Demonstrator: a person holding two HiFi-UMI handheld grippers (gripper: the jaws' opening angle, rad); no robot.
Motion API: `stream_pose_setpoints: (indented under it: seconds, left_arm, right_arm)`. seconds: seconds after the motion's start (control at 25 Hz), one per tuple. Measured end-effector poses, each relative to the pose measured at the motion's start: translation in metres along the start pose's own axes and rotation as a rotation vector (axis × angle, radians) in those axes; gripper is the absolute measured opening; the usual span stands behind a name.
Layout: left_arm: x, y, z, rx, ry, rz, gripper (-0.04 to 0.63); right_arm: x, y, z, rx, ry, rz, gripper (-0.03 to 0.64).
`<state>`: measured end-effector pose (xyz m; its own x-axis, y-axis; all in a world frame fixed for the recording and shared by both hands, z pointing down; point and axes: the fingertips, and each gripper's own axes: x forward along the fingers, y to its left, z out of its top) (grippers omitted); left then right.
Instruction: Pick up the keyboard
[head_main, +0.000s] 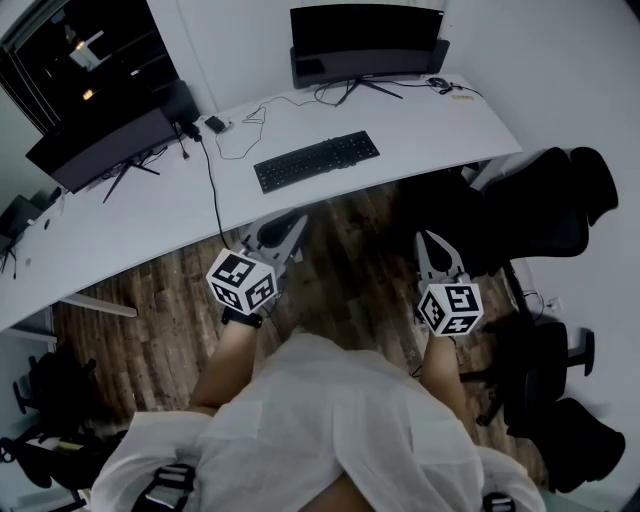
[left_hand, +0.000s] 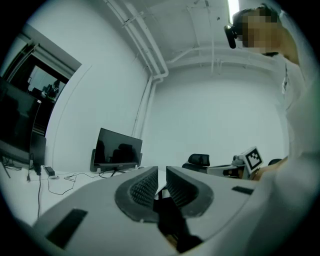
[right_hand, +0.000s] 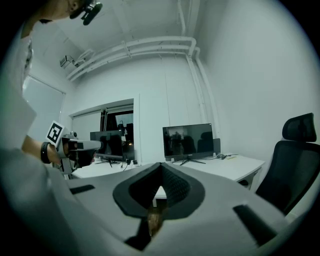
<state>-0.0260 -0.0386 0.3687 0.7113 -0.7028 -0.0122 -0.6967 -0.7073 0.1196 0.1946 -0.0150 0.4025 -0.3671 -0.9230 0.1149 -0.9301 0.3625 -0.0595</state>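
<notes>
Standing back from a long white desk (head_main: 430, 125), the person holds both tools out over a wooden floor (head_main: 350, 285), well short of the desk edge.

Left gripper (head_main: 285, 232): jaws pressed together, only a thin slit between the ribbed pads, nothing in it. It points about level toward the desk. Marker cube sits at its back end, above the wrist.

Right gripper (head_main: 433, 240): jaws closed tip to tip, nothing pinched. It also aims at the desk, tilted very slightly down. The two tools are held side by side, well apart from each other.

Keyboard (head_main: 316, 161): black, lying flat on the desk top, set at a slight diagonal, near the front edge. It is ahead of the left gripper and apart from both tools; neither touches it.

Other items on the desk:
- dark monitor (head_main: 365, 40) on a stand at the far edge, behind the keyboard and to its right
- second monitor (head_main: 105, 145) further along to the left
- black cable (head_main: 212, 190) running from beside the second monitor down over the front edge
- small loose wires between the keyboard and the first monitor

Black office chairs (head_main: 540, 215) stand to the right, past the desk end. A white shirt (head_main: 320, 420) fills the bottom of the head view.
</notes>
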Motion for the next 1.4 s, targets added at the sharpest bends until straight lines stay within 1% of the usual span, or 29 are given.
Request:
stream_pose_setpoints:
  seconds: [0.2, 0.44, 0.88, 1.08, 1.2, 1.4]
  left_arm:
    - [0.006, -0.005, -0.005, -0.003, 0.011, -0.019, 0.046]
    - [0.002, -0.003, -0.004, -0.004, 0.003, -0.011, 0.048]
    - [-0.01, 0.003, -0.003, -0.005, -0.001, 0.002, 0.047]
    - [-0.014, 0.01, -0.008, -0.019, 0.006, 0.024, 0.048]
    - [-0.014, 0.011, -0.012, -0.018, 0.009, 0.022, 0.046]
    - [-0.011, 0.026, -0.024, -0.021, 0.027, 0.03, 0.048]
  right_arm:
    - [-0.003, -0.004, -0.005, 0.006, 0.008, -0.014, 0.003]
    - [-0.004, -0.005, -0.004, 0.005, 0.003, -0.024, 0.004]
    - [0.002, 0.006, -0.004, 0.003, 0.003, -0.011, 0.003]
    - [0.005, 0.012, -0.008, 0.003, 0.023, 0.017, 0.005]
    - [0.01, 0.015, -0.013, 0.007, 0.03, 0.038, 0.005]
    - [0.031, 0.024, -0.026, 0.002, 0.062, 0.102, 0.008]
